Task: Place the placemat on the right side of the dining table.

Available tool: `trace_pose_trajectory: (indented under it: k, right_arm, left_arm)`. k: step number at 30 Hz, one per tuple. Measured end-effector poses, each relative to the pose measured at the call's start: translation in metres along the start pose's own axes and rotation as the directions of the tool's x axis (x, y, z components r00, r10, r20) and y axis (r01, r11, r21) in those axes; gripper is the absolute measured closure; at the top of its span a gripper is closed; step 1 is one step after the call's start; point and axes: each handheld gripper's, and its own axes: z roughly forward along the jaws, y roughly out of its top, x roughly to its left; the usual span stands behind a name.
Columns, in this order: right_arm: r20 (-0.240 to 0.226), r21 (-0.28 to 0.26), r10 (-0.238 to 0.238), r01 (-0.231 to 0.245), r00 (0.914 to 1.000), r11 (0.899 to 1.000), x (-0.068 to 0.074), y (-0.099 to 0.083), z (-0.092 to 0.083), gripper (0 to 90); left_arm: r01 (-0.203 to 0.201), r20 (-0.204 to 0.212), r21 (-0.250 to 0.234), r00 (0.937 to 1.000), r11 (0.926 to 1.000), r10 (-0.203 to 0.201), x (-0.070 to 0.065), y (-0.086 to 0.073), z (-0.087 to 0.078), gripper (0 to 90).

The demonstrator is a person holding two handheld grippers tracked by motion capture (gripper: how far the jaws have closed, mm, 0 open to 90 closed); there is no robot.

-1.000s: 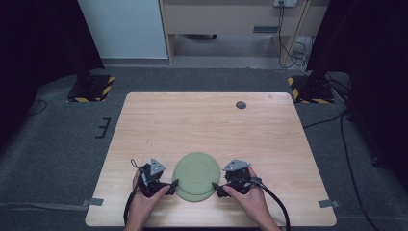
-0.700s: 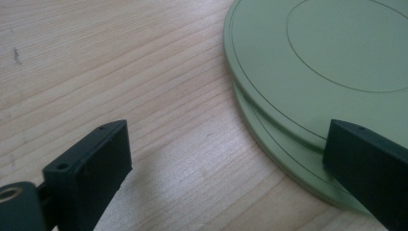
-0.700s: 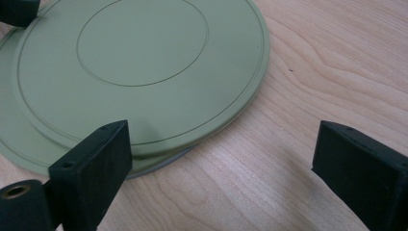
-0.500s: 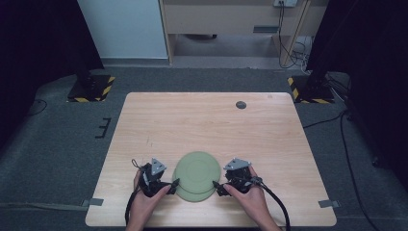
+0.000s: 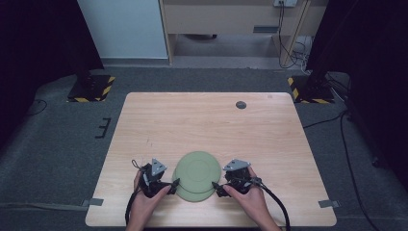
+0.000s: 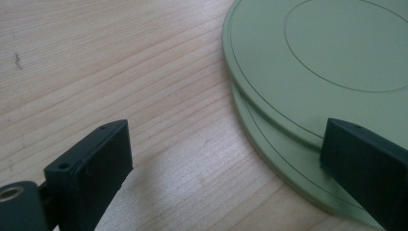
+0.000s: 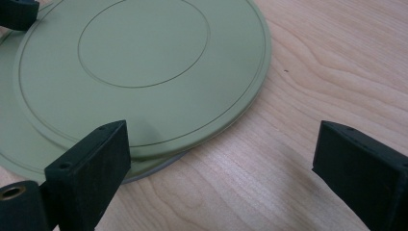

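Now two green plates [image 5: 195, 174] stacked offset; both hand-held grippers [image 5: 174, 184] [image 5: 214, 185] wide, empty.

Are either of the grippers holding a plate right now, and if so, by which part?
Nothing is held. Both the left gripper and the right gripper are open beside the stacked green plates, their fingers spread at the rims, not clamped.

Two plates [image 5: 195, 175], both pale sage green, engraved concentric rings on top. Table [image 5: 207, 125]: light wood, fine grain streaks. Gripper jaws black; grey three-cornered plates above. Floor dark grey.
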Motion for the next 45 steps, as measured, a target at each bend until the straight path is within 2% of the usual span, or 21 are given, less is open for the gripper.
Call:
trace_pose_trajectory:
  k: [8,13,15,18,23,26,28,30,34,39,45]
  right_arm:
    - [0.019,-0.001,0.003,-0.003,0.9998,1.000,-0.001,0.001,0.001,3.9]
    - [0.008,0.000,0.006,-0.006,0.9999,1.000,0.000,0.001,0.000,6.8]
    - [-0.001,-0.006,0.002,-0.002,1.0000,1.000,0.001,0.001,0.000,6.5]
    - [0.013,0.000,-0.006,0.006,0.9999,1.000,0.002,0.002,0.002,4.0]
    - [0.005,-0.003,-0.011,0.011,0.9999,1.000,0.002,0.005,0.000,7.3]
    - [-0.032,0.006,-0.018,0.018,0.9993,1.000,0.001,0.013,-0.004,5.6]
    - [-0.054,0.051,-0.042,0.045,0.9976,0.998,-0.001,0.021,-0.006,5.0]
    - [-0.062,0.073,-0.055,0.060,0.9966,0.996,-0.002,0.029,-0.006,5.3]
    - [-0.064,0.093,-0.050,0.056,0.9967,0.994,-0.012,0.048,-0.003,6.4]
    - [-0.123,0.151,-0.058,0.076,0.9907,0.986,-0.020,0.071,0.010,9.1]
    - [-0.152,0.182,-0.021,0.049,0.9882,0.982,-0.028,0.087,0.032,11.4]
  left_arm:
    - [0.000,-0.022,-0.001,0.9998,1.0000,0.000,-0.001,0.003,0.003,2.3]
    - [-0.005,-0.004,-0.004,1.0000,1.0000,0.005,-0.004,0.002,0.001,3.8]
    - [-0.011,-0.021,0.001,0.9997,0.9999,0.011,-0.005,0.003,0.002,3.0]
    - [-0.003,-0.029,-0.004,0.9996,1.0000,0.003,-0.004,0.005,0.004,1.9]
    - [0.005,-0.019,-0.011,0.9998,0.9999,-0.005,-0.004,0.005,0.003,3.7]
    - [-0.009,0.000,-0.007,1.0000,0.9999,0.009,-0.008,0.003,0.000,3.4]
    - [-0.019,0.003,-0.005,0.9998,0.9998,0.019,-0.009,0.003,-0.001,3.3]
    - [-0.020,0.004,-0.006,0.9998,0.9998,0.020,-0.010,0.003,-0.001,3.2]
    - [-0.023,0.009,-0.003,0.9997,0.9997,0.023,-0.011,0.003,0.003,2.5]
    - [-0.023,0.009,0.003,0.9997,0.9997,0.023,-0.010,0.005,0.005,0.2]
    - [-0.028,0.006,-0.007,0.9996,0.9996,0.028,-0.012,0.004,0.003,3.0]
